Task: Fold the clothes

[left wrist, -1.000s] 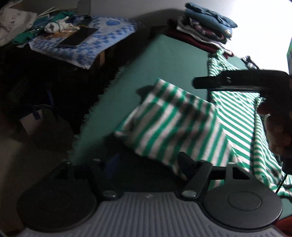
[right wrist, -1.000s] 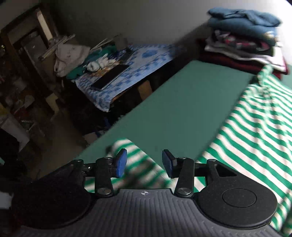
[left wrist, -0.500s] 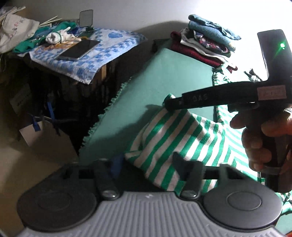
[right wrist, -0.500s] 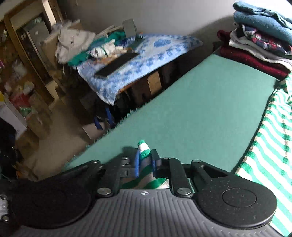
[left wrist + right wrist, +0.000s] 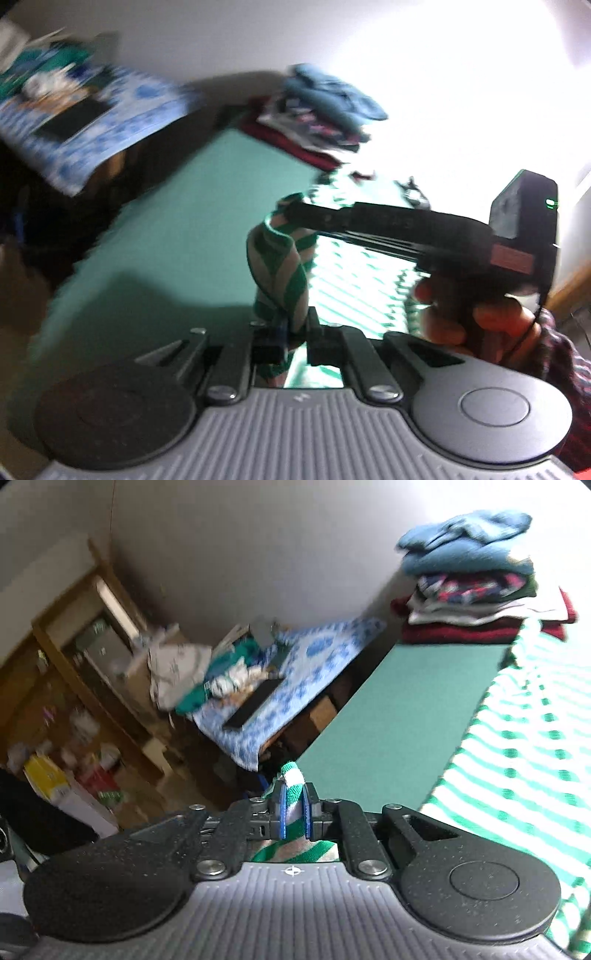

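Note:
A green-and-white striped shirt (image 5: 517, 746) lies spread on the teal bed cover (image 5: 399, 701). One sleeve (image 5: 279, 266) is lifted off the cover, hanging twisted between both grippers. My left gripper (image 5: 293, 332) is shut on the sleeve's lower part. My right gripper (image 5: 293, 808) is shut on the sleeve's cuff (image 5: 291, 775), which pokes up between the blue pads. In the left wrist view the right gripper (image 5: 295, 212) reaches in from the right, held by a hand (image 5: 476, 314). The shirt body (image 5: 354, 266) shows behind, overexposed.
A stack of folded clothes (image 5: 480, 579) sits at the far end of the bed by the wall, also seen as folded clothes (image 5: 325, 110). A low table with a blue patterned cloth (image 5: 295, 672), a phone and clutter stands to the left. Wooden shelves (image 5: 74, 664) fill the left corner.
Both grippers closed on the sleeve: the right first, then the left. The sleeve has been lifted off the bed and now hangs twisted between them. Both views have swung upward.

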`<state>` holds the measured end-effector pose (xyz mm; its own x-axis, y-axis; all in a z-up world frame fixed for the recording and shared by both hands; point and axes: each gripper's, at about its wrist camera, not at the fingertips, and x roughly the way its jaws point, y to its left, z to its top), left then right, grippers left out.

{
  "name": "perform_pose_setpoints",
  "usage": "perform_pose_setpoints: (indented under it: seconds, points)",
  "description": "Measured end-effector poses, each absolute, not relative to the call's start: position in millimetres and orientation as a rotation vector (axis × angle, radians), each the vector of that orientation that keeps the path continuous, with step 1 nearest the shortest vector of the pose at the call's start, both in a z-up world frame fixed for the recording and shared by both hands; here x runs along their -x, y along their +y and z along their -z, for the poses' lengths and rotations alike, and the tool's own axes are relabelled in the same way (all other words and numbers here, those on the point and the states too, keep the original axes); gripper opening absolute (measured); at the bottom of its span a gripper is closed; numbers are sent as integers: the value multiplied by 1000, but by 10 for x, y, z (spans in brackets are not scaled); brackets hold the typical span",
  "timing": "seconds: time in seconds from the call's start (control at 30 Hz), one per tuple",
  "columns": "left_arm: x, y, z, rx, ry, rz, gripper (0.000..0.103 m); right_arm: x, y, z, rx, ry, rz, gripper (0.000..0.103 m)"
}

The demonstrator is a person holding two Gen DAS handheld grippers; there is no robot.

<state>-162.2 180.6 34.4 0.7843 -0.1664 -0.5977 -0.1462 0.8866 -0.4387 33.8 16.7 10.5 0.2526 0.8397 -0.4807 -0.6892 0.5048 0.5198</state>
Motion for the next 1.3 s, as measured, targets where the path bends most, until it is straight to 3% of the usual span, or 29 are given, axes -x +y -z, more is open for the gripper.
perform_pose_setpoints:
  seconds: [0.3,0.8,0.83,0.9,0.97,1.03,1.1,1.13,1.3]
  points:
    - [1383,871,-373,388,727,219,3,-459,-869,-262,-442,754,-1003,10]
    - [1226,19,-32,308,888,367,6,-543,-1986,252,-544,828,-789,10]
    - [1221,-21,-9,304,899,374,9,-541,-2017,282,-533,833,-770,11]
    - [1213,-101,36,294,920,388,14,-533,-2071,321,-503,846,-738,27]
    - [1305,-20,5,247,922,355,29,-498,-2143,319,-482,858,-743,36]
    - [1407,75,-32,197,921,318,50,-425,-2244,292,-488,871,-793,38]
    - [1508,170,-70,147,920,281,65,-338,-2291,276,-487,908,-847,45]
    - [1559,217,-88,122,919,263,68,-286,-2272,284,-454,925,-856,45]
    - [1599,328,124,1,988,181,67,-103,-2151,429,-287,978,-819,46]
